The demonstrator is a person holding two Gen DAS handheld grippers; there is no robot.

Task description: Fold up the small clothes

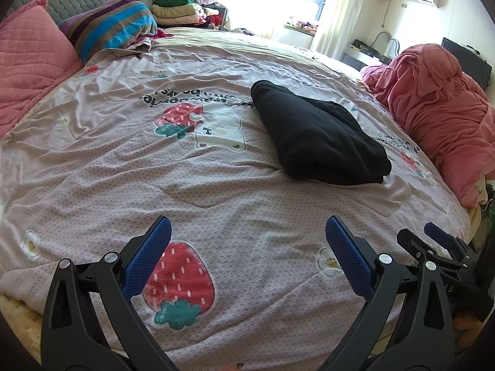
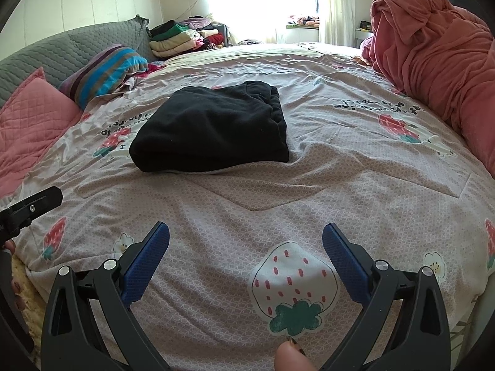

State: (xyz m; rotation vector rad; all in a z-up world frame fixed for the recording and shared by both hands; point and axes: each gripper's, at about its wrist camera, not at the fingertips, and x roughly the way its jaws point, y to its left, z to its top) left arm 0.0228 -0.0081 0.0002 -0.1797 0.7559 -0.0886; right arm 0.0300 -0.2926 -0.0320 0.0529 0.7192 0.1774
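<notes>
Sunlit bedroom, and under us a bed (image 1: 216, 185) spread with a pale quilt printed with strawberries. On it lies the black garment (image 1: 318, 136), already folded into a thick, compact bundle. Seen from the left gripper (image 1: 247, 232) it sits well ahead of the jaws and off to their right; seen from the right gripper (image 2: 246, 235) it sits well ahead and a little to the left (image 2: 213, 130). Both pairs of jaws stand wide apart and hold nothing, hovering over bare quilt near the bed's front edge.

We judge the bundle to be soft, light fleece or knit: it will sag and slump if we lift it by one corner, and the layers could slide apart. Any further fold or tidy lift looks best started at the near folded edge, one pair of jaws toward each end, pinching through all the layers at once. The elastic-looking gathered edge on its far right side in the right wrist view would give a firmer purchase.

Further out, beyond the jaws to the left, rest a pink quilted pillow (image 1: 27, 71) and a striped blanket (image 1: 111, 24), with a stack of folded clothes (image 2: 182, 38) behind them. To the right rises a heap of salmon-red bedding (image 2: 433, 49).
</notes>
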